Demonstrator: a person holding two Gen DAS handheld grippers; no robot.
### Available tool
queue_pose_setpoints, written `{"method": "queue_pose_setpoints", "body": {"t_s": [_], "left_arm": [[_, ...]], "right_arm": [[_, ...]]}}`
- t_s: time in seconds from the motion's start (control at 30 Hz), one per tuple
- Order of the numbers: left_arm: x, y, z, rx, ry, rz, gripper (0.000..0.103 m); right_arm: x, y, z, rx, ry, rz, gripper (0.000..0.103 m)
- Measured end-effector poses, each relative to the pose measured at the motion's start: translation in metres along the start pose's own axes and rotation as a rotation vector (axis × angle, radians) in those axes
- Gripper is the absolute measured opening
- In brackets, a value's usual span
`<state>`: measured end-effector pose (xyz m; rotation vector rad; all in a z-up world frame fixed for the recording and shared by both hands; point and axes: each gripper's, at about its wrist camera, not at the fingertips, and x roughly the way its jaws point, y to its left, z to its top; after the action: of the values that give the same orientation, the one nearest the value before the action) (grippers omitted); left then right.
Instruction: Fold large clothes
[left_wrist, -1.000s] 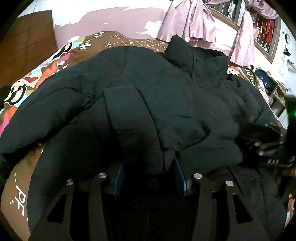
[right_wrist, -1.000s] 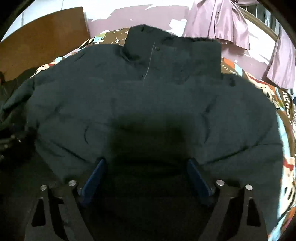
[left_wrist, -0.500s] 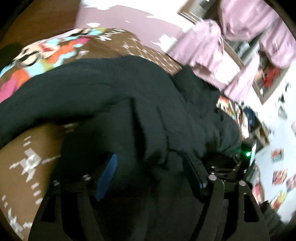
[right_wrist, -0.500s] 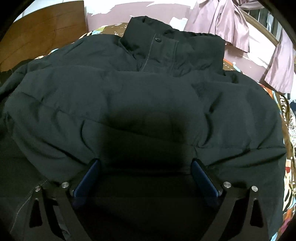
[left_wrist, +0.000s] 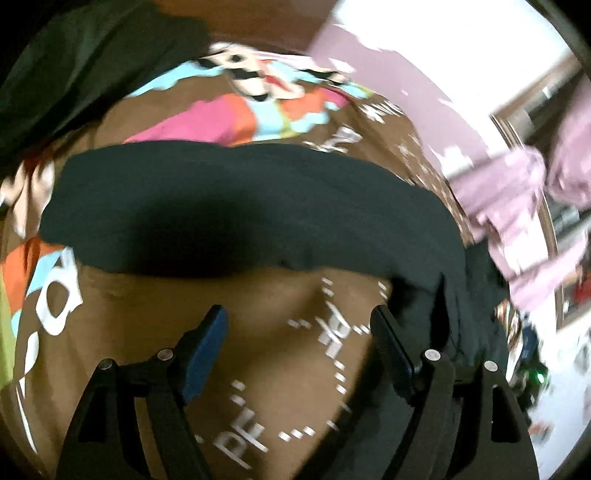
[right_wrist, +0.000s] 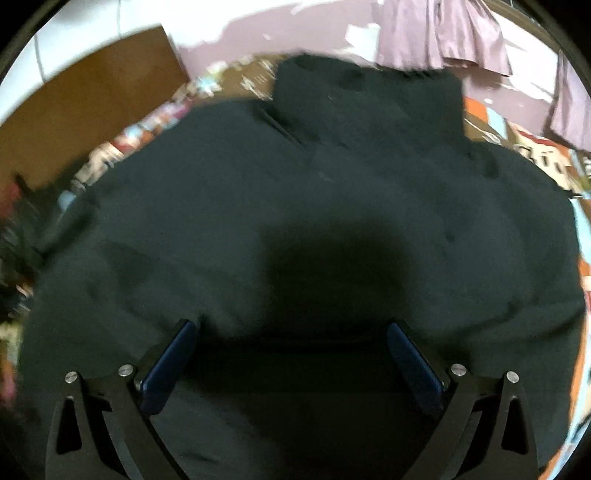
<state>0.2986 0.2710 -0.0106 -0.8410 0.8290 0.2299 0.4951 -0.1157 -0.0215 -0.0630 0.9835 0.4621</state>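
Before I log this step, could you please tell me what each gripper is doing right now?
Left gripper: open, just been opening, only bedspread between the fingers.
Right gripper: open, just been opening, above the black jacket.

A big black padded jacket (right_wrist: 332, 206) lies spread flat over the bed, front up, its tall stand-up collar (right_wrist: 369, 103) at the far end towards the wall. The body is puffy and softly creased, filling most of the right wrist view. One sleeve (left_wrist: 251, 206) stretches out sideways from the body as a long, thick dark band lying flat on the bedding, its cuff end rounded and well out from the body. The fabric looks matte and quilted, though both views are blurred.
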Motion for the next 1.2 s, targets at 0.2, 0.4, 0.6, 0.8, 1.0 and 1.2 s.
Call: {"method": "queue_pose_setpoints", "body": {"t_s": [0.2, 0.4, 0.6, 0.8, 1.0, 1.2], "left_arm": [[-0.001, 0.029, 0.016, -0.170, -0.020, -0.059, 0.074], [-0.001, 0.049, 0.029, -0.321, -0.071, -0.120, 0.074], [0.008, 0.074, 0.036, -0.425, -0.117, -0.118, 0.074], [0.013, 0.079, 0.048, -0.395, -0.147, -0.063, 0.031], [0.000, 0.058, 0.056, -0.253, -0.216, 0.018, 0.008], [-0.048, -0.025, 0.056, 0.110, -0.446, 0.096, 0.006]], "right_arm": [[0.024, 0.078, 0.035, -0.107, -0.105, -0.003, 0.103], [0.057, 0.146, 0.045, -0.268, -0.183, 0.009, 0.103], [0.102, 0.146, 0.028, -0.243, -0.113, -0.025, 0.103], [0.100, 0.139, 0.019, -0.234, -0.146, 0.012, 0.103], [0.063, 0.119, 0.023, -0.143, -0.176, 0.155, 0.103], [0.011, 0.063, 0.013, 0.045, -0.175, 0.133, 0.103]]}}
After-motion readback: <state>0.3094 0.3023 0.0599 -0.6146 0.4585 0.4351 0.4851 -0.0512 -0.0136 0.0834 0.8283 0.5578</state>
